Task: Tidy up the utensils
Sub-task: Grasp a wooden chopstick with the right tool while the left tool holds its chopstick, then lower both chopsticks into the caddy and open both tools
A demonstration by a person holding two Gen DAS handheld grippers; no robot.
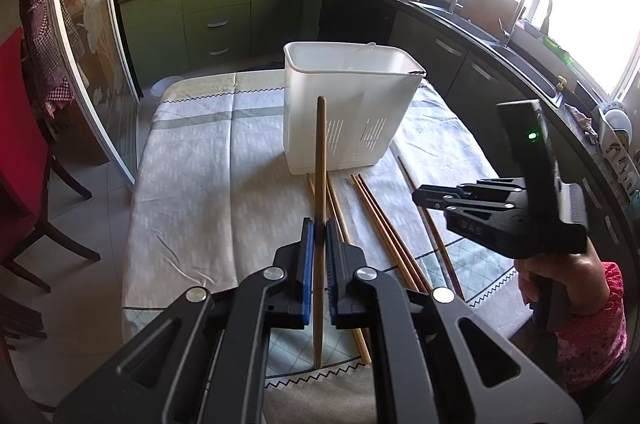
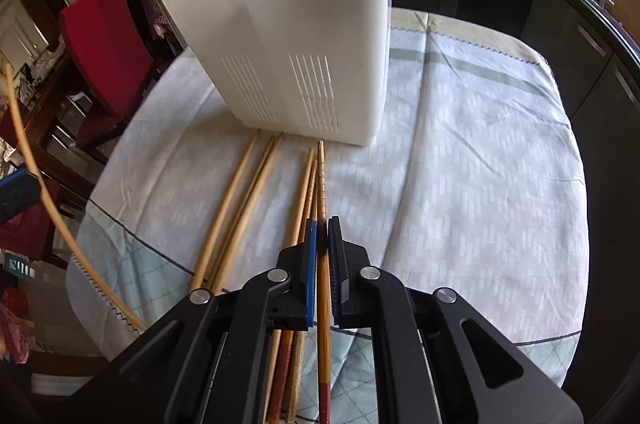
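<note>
Each gripper, left gripper and right gripper, pinches one chopstick; a thin stick may slip, perhaps missing the white bin.

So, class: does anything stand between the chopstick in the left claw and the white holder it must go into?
Nothing visible does. The left claw grips a chopstick upright, and only bare tablecloth lies before the white holder, whose top is open.

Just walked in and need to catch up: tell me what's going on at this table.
A person is sorting chopsticks with two handheld grippers. The left gripper has its jaws shut on one chopstick, held up in front of the white holder. The right gripper is shut on another chopstick. More chopsticks lie on the tablecloth.
</note>
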